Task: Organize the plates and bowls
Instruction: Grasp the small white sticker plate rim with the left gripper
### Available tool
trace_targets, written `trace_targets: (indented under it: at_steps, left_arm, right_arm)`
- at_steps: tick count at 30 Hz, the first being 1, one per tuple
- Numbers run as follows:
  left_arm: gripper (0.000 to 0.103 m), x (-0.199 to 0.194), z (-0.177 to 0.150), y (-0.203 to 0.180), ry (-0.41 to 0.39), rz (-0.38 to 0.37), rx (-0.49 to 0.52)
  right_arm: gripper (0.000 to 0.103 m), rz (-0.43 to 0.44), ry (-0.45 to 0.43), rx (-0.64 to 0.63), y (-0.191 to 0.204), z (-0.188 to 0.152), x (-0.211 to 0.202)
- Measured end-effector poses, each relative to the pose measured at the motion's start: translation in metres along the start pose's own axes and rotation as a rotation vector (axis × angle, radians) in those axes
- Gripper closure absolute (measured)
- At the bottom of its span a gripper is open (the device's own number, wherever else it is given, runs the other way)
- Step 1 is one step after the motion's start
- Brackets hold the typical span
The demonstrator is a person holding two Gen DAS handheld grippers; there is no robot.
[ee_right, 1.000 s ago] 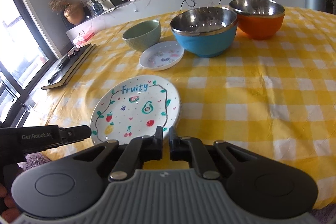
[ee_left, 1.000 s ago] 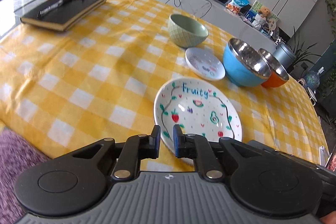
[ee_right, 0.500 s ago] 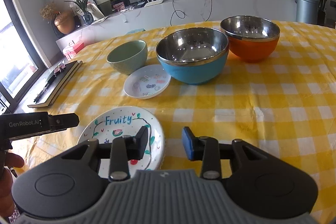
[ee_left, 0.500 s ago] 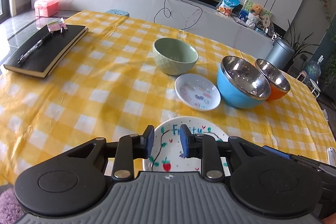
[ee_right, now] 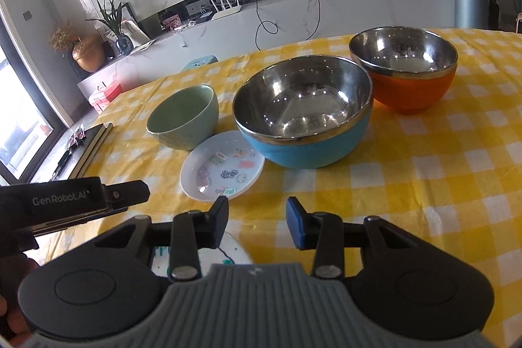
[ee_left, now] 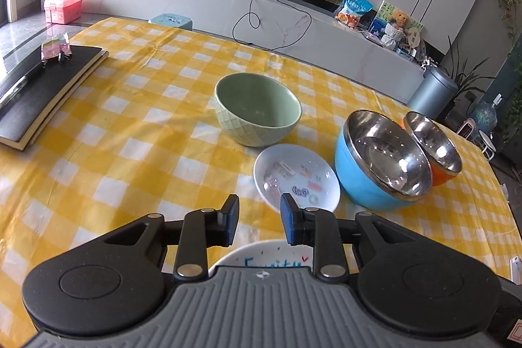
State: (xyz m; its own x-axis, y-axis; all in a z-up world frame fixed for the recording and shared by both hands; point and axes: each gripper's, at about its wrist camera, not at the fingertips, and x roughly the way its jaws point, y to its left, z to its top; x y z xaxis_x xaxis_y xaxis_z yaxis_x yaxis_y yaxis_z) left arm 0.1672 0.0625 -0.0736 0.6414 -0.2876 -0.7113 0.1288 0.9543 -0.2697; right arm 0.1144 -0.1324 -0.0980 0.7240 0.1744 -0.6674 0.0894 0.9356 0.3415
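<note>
Across the yellow checked tablecloth (ee_left: 137, 132), three bowls and two plates sit out. Biggest is the blue bowl (ee_right: 310, 149), steel-lined, with the orange bowl (ee_right: 411, 93) just behind it on the right. One green bowl (ee_left: 257, 116) stands to the left, apart from them. The small white plate (ee_right: 222, 172) lies in front, between green and blue. The large "Fruity" plate (ee_left: 270, 256) shows only as a sliver under the grippers. Left gripper (ee_left: 259, 220) hovers with fingers parted, holding nothing. Right gripper (ee_right: 256, 224) hangs spread wider, empty too. One black notebook (ee_left: 39, 90) rests far left.
</note>
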Motion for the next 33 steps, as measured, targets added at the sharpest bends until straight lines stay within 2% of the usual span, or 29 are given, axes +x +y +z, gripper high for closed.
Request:
trace_targets:
  at_steps: [6,12,18,24,26,33]
  left_arm:
    - [0.072,0.027,0.011,-0.002,0.034,0.023,0.010]
    - [0.072,0.050,0.018,0.001,0.062,0.038,0.047]
    - [0.072,0.064,0.024,-0.001,0.075,0.024,0.088]
    - [0.087,0.073,0.022,0.000,0.098,0.015,0.100]
    - [0.095,0.073,0.022,-0.001,0.097,0.005,0.108]
    - [0.098,0.056,0.022,-0.003,0.099,0.009,0.106]
  right_arm:
    - [0.078,-0.012,0.019,0.026,0.003,0.013,0.028]
    - [0.081,-0.035,0.042,0.049,0.003,0.021,0.052]
    - [0.086,-0.060,0.056,0.069,0.004,0.024,0.064]
    - [0.096,-0.058,0.064,0.083,0.007,0.023,0.074]
    - [0.096,-0.056,0.063,0.081,0.006,0.023,0.075]
    - [0.098,-0.052,0.064,0.094,0.008,0.023,0.065]
